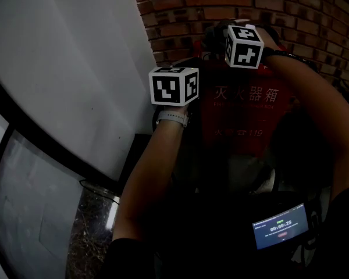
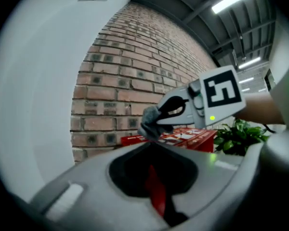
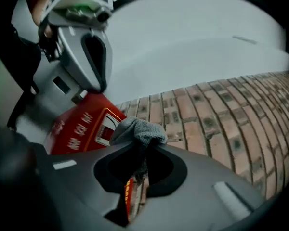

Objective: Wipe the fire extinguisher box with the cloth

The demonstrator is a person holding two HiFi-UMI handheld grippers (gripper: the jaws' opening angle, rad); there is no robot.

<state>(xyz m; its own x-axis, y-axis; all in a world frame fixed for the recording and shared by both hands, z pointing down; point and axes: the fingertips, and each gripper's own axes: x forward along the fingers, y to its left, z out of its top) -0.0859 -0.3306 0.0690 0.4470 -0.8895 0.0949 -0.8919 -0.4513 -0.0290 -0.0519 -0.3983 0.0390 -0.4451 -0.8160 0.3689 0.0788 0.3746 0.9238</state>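
Observation:
The red fire extinguisher box (image 1: 244, 118) stands against the brick wall and bears white characters on its front. A grey cloth (image 3: 137, 130) is bunched at the tips of my right gripper (image 3: 139, 143), which is shut on it. In the left gripper view the right gripper (image 2: 160, 120) holds the cloth (image 2: 151, 121) just over the box's top (image 2: 185, 136) near its back left corner. My left gripper (image 2: 151, 148) is shut with nothing in it and stays close beside the box's left side. In the head view the marker cubes (image 1: 173, 86) hide both sets of jaws.
A brick wall (image 1: 232, 2) runs behind the box. A white curved panel (image 1: 64, 68) fills the left side. A green plant (image 2: 238, 136) stands to the right of the box. A small lit screen (image 1: 281, 225) hangs at my chest.

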